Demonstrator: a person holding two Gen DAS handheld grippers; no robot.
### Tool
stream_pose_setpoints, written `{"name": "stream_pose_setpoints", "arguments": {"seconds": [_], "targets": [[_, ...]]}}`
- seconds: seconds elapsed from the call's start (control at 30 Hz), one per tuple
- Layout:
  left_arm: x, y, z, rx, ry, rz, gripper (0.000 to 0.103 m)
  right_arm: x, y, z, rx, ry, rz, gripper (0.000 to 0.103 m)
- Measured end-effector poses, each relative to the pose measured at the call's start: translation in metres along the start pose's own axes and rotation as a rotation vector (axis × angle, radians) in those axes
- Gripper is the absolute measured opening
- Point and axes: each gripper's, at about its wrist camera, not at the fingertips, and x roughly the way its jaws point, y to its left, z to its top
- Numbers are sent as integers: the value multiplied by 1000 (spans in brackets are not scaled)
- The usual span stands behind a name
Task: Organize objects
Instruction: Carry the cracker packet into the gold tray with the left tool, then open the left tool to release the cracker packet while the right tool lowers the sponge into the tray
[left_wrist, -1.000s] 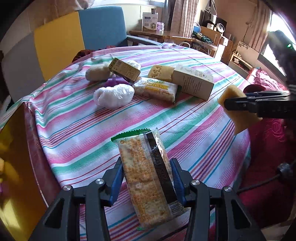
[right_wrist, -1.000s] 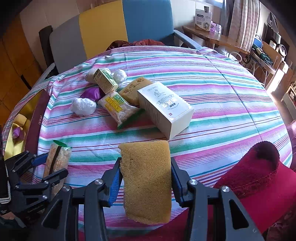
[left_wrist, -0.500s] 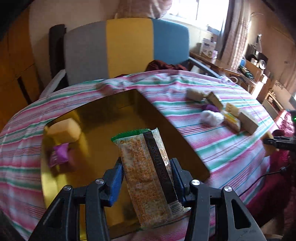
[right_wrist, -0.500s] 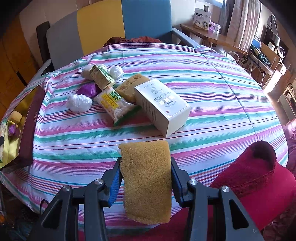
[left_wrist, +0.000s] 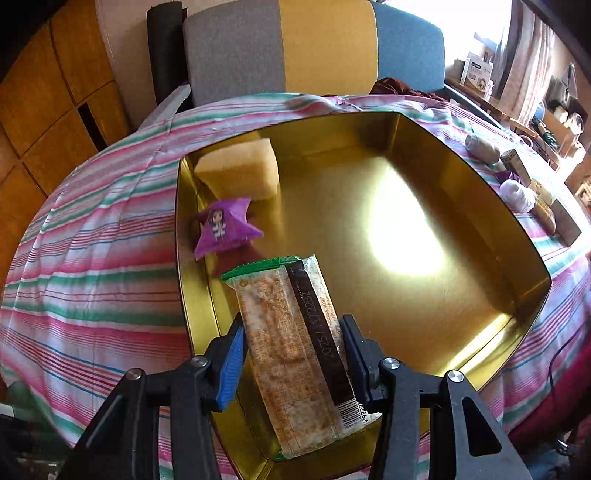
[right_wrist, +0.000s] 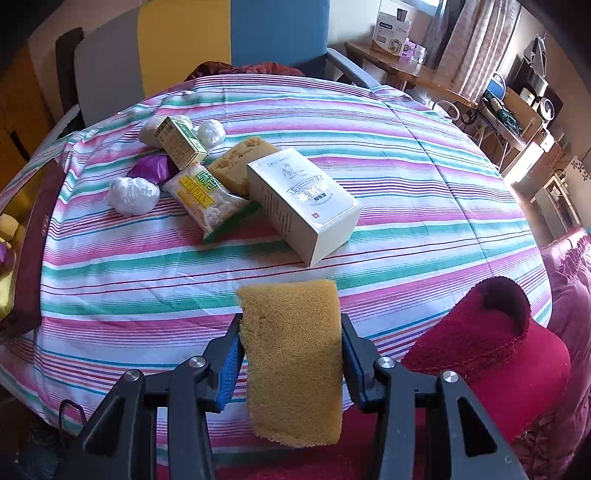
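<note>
My left gripper (left_wrist: 293, 352) is shut on a clear cracker packet (left_wrist: 295, 347) with a green top edge, held above the near left part of a gold tray (left_wrist: 532, 258). A yellow sponge block (left_wrist: 240, 173) and a purple sachet (left_wrist: 223, 227) lie in the tray's far left corner. My right gripper (right_wrist: 291, 354) is shut on a brown-yellow sponge (right_wrist: 293, 354), held over the near edge of the striped tablecloth (right_wrist: 406, 155). Beyond it lie a white box (right_wrist: 306, 205), a yellow snack bag (right_wrist: 205, 195), another sponge (right_wrist: 242, 162), a green box (right_wrist: 179, 142), and white wrapped balls (right_wrist: 133, 190).
The tray's edge shows at the far left of the right wrist view (right_wrist: 7, 258). A red cushion (right_wrist: 495, 339) sits at the near right. A grey, yellow and blue chair back (left_wrist: 314, 48) stands behind the table. A wooden cabinet (left_wrist: 44, 96) is at the left.
My left gripper has swung left from the pile of items to above the gold tray, still holding the packet, and has come closer to it. My right gripper has barely moved.
</note>
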Motion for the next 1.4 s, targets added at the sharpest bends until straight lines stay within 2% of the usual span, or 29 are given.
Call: {"name": "stream_pose_setpoints", "arguments": {"seconds": [0.1,0.27,0.4,0.5,0.57,0.7,0.9,1.07,1.17,1.23,1.27,1.37,1.4], "targets": [[2,3,-6,-11,6,4,50,-10,11,6,9,-21,54,48],[-3,3,-12,-14,-21,1,50,-33,71,27,-92,-84,182,48],[-11,2,-16,-22,-44,10,50,-46,139,45,-186,-114,328,48],[-27,7,-18,-54,-89,14,52,-52,195,55,-251,-112,444,48],[-38,16,-20,-97,-120,20,57,-54,236,60,-301,-101,524,48],[-57,39,-25,-204,-166,34,57,-39,319,67,-370,-34,634,48],[-61,66,-41,-310,-183,69,57,4,407,77,-325,88,687,48],[-56,85,-51,-383,-178,90,57,27,453,79,-298,125,638,49],[-54,93,-55,-419,-177,102,66,41,471,79,-260,154,662,50],[-55,96,-56,-439,-177,107,71,50,480,76,-232,203,711,52],[-55,97,-57,-443,-180,104,72,52,482,73,-220,228,741,55],[-58,98,-57,-442,-191,114,72,53,483,68,-202,247,809,75],[-60,98,-57,-443,-197,117,73,51,480,67,-197,243,820,75]]}}
